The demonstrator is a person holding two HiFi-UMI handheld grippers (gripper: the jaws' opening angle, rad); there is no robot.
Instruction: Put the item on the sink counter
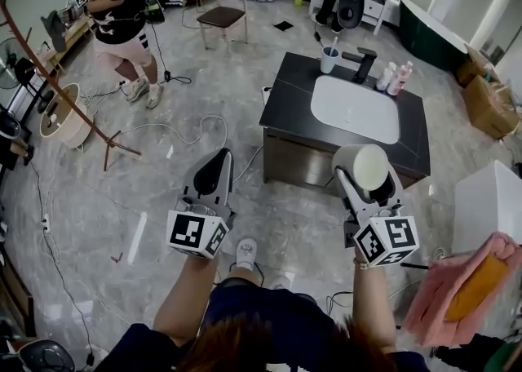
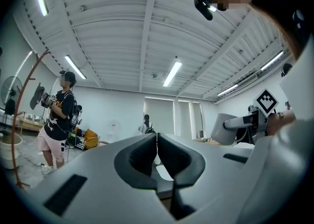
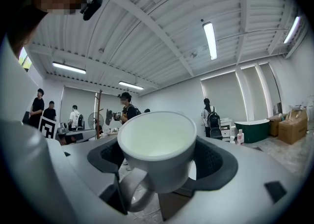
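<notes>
A pale grey mug (image 3: 158, 148) with a cream inside sits upright between the pads of my right gripper (image 3: 159, 161), which is shut on it; its handle points back toward the camera. In the head view the mug (image 1: 367, 168) hangs in front of the near edge of the dark sink counter (image 1: 294, 113), which has a white basin (image 1: 356, 108). My left gripper (image 1: 218, 168) is held over the floor left of the counter. The left gripper (image 2: 157, 155) has its pads touching and nothing between them.
On the counter's far edge stand a cup with a toothbrush (image 1: 329, 58), a black tap (image 1: 364, 63) and some bottles (image 1: 393, 78). A person (image 1: 120, 19) stands at the back left near a wooden coat stand (image 1: 57, 93). Cables lie on the floor. A pink cloth (image 1: 457, 285) lies at the right.
</notes>
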